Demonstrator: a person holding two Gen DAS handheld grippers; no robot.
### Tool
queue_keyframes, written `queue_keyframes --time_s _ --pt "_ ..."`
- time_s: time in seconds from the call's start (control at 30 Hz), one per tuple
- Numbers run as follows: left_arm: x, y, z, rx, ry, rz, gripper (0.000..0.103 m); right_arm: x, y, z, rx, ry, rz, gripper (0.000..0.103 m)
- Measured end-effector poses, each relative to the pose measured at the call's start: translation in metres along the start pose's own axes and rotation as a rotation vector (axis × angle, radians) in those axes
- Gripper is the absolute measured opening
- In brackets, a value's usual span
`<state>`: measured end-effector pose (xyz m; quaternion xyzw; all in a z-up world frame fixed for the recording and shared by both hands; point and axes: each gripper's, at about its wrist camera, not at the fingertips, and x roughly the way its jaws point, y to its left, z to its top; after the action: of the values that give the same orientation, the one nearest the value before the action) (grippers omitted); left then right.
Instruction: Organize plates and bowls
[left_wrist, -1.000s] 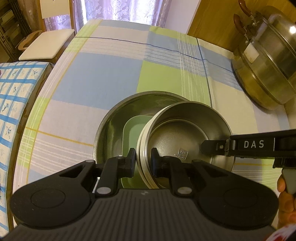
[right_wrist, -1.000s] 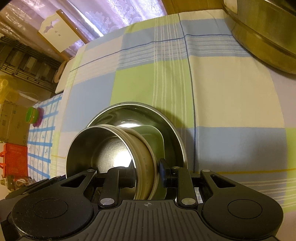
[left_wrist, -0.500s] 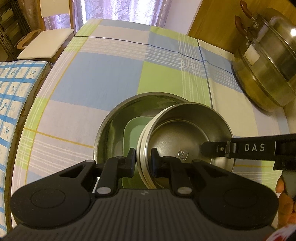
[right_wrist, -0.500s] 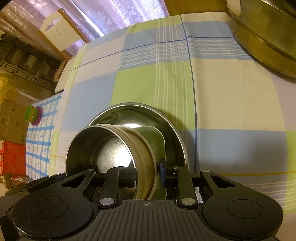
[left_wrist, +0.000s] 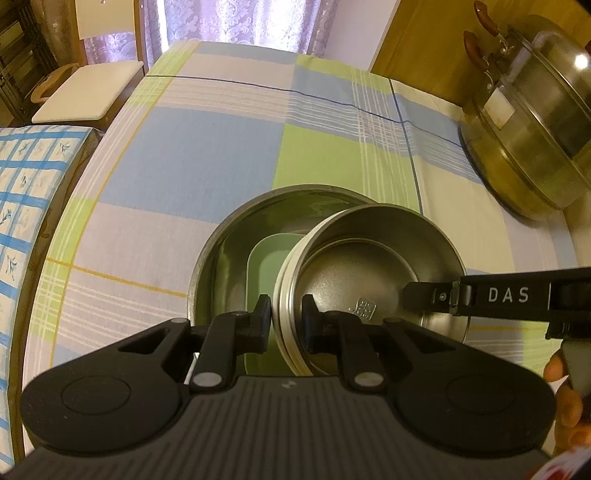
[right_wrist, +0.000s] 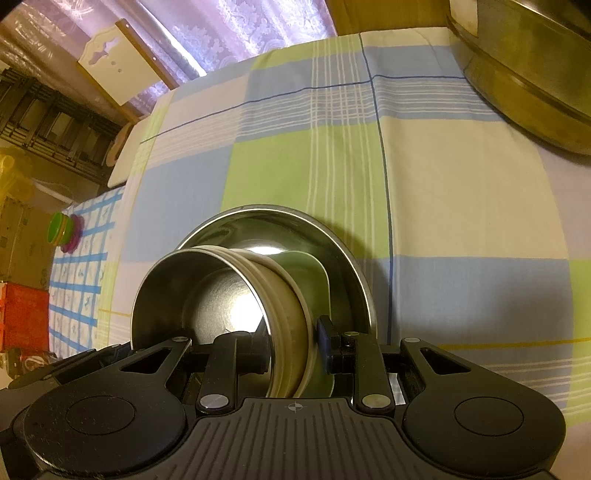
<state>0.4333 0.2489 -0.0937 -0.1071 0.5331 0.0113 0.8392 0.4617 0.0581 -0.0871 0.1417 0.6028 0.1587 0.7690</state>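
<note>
A small steel bowl (left_wrist: 373, 266) with a cream outer band is held tilted over a large steel bowl (left_wrist: 236, 236) on the checked tablecloth. A pale green square dish (left_wrist: 266, 258) lies inside the large bowl. My left gripper (left_wrist: 286, 314) is shut on the small bowl's near rim. My right gripper (right_wrist: 293, 341) is shut on the small bowl (right_wrist: 221, 291) at its opposite rim; its finger (left_wrist: 424, 295) reaches in from the right. The large bowl (right_wrist: 332, 243) and green dish (right_wrist: 314, 280) show behind in the right wrist view.
A large lidded metal steamer pot (left_wrist: 524, 122) stands at the table's far right and shows in the right wrist view (right_wrist: 524, 66). A white chair (left_wrist: 85, 92) stands beyond the far left corner. A blue-checked surface (left_wrist: 26, 192) lies left, with a green-and-pink toy (right_wrist: 66, 232).
Both grippers keep their hold on the small bowl; it stays tilted over the large bowl, with only a slight shift of view.
</note>
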Motion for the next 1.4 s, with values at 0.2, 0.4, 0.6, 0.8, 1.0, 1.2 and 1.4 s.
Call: queue_keyframes --time_s 0.2,0.4,0.6,0.8,1.0,1.2,1.4 --pt "0.000 0.000 0.000 0.004 0.005 0.002 0.016 -0.003 -0.001 -0.002 0.002 -0.011 0.012 0.029" --pt "-0.005 0.001 0.001 0.015 -0.009 0.000 0.018 -0.014 0.003 -0.005 -0.017 -0.060 0.039 0.048" --pt "-0.016 0.003 0.003 0.031 -0.041 -0.002 0.018 -0.025 0.005 -0.011 -0.020 -0.103 0.047 0.056" --pt "-0.029 0.003 0.000 0.056 -0.069 -0.002 0.019 -0.032 0.005 -0.017 -0.002 -0.126 0.038 0.057" --pt "-0.047 0.004 -0.003 0.075 -0.114 -0.001 0.019 -0.043 0.006 -0.024 0.008 -0.148 0.027 0.058" --pt "-0.067 0.007 -0.009 0.077 -0.157 -0.004 0.019 -0.054 0.007 -0.031 0.007 -0.163 0.028 0.058" --pt "-0.088 0.001 -0.021 0.092 -0.204 -0.001 0.019 -0.066 0.008 -0.042 -0.015 -0.183 0.048 0.058"
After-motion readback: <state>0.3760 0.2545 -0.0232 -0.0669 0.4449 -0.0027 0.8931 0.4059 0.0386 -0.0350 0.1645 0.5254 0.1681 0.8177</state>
